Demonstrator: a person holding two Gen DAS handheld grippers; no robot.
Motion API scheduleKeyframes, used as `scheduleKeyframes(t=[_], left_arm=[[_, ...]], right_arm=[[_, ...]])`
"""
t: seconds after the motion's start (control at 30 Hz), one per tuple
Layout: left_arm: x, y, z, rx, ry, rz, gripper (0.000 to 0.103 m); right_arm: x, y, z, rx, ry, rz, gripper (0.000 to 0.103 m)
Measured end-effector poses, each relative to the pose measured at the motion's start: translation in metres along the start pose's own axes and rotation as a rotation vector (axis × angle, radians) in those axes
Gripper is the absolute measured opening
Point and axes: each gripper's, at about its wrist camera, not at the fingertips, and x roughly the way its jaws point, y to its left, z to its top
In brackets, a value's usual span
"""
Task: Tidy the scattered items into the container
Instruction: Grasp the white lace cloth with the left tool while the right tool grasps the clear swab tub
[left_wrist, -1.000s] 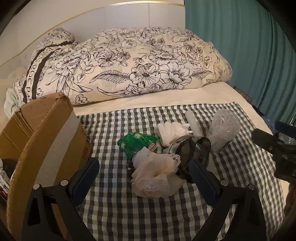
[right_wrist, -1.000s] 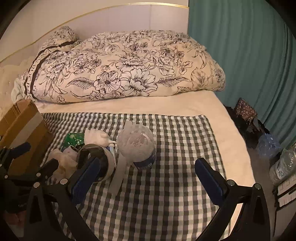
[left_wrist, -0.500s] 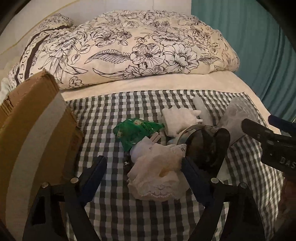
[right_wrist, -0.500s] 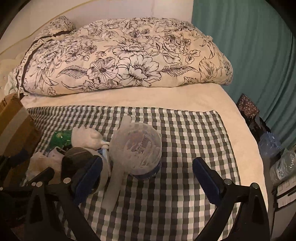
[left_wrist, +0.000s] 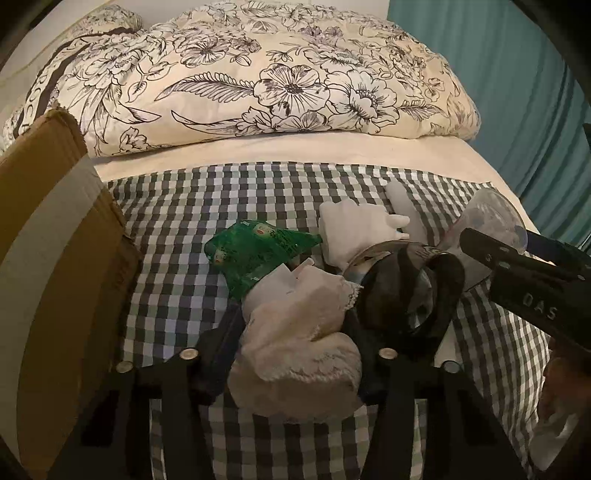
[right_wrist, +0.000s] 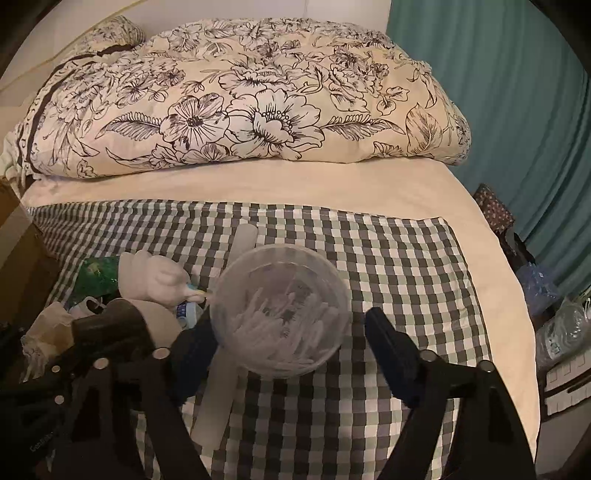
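A pile of items lies on a checked cloth (left_wrist: 177, 295) on the bed. My left gripper (left_wrist: 295, 332) has closed in around a cream lace cloth bundle (left_wrist: 295, 339), its fingers touching both sides. Beside the bundle lie a green packet (left_wrist: 258, 251), a white glove (left_wrist: 351, 229), a dark tape roll (left_wrist: 410, 295) and a clear round tub (left_wrist: 487, 225). My right gripper (right_wrist: 284, 328) is open around the clear tub (right_wrist: 280, 310), the left finger touching it and the right finger apart. A cardboard box (left_wrist: 48, 258) stands at the left.
A floral duvet (right_wrist: 240, 103) is heaped at the back of the bed. A white flat stick (right_wrist: 221, 369) lies under the tub. A teal curtain (right_wrist: 498, 92) hangs on the right, with bags and bottles (right_wrist: 554, 325) on the floor beside the bed.
Both grippers have moved forward and down. The left fingers have narrowed onto the lace bundle. The right gripper has come around the clear tub.
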Motion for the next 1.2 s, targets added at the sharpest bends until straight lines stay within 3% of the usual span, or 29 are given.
scheduleKeyframes(t=[0.07,0.33,1.2], left_arm=[[-0.002,-0.002,0.0,0.012,0.002,-0.001,0.041],[-0.017,-0.001,0.003,0.029,-0.019,-0.006,0.022],[-0.095,-0.003,0.006,0.073,-0.184,0.024,0.02]], right_arm=[[0.0,0.003,0.0,-0.006,0.002,-0.003,0.063],[-0.01,0.01,-0.005,-0.012,-0.005,-0.004,0.063],[-0.114,-0.014,-0.015,0.039,-0.14,0.018,0.063]])
